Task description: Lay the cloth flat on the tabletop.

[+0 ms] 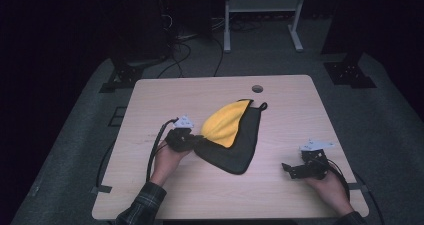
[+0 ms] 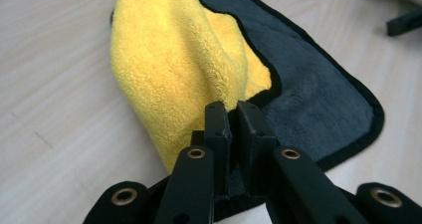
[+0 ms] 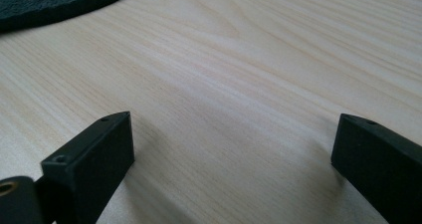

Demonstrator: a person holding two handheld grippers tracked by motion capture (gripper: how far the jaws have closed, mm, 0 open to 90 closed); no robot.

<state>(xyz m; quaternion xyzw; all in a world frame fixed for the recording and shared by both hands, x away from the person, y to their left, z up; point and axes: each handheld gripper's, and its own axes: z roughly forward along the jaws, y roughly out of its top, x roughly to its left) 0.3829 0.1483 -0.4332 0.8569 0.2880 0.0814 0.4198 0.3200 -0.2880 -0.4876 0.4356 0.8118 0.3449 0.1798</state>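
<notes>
With the left gripper (image 2: 233,115) clamped on the cloth's (image 1: 235,135) near corner at mid-table, a fold looks underway; next, carry that corner across; the right gripper (image 3: 231,134) waits wide open, empty.

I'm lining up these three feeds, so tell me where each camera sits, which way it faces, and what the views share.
High view: above the person's side, looking forward and down on the table; both forearms, left gripper and right gripper show.
Left gripper view: rides the left gripper, looking along jaws shut on the yellow-and-grey cloth.
Right gripper view: rides the right gripper, low over bare wood, jaws open.
Shared: the cloth appears in all three.
</notes>
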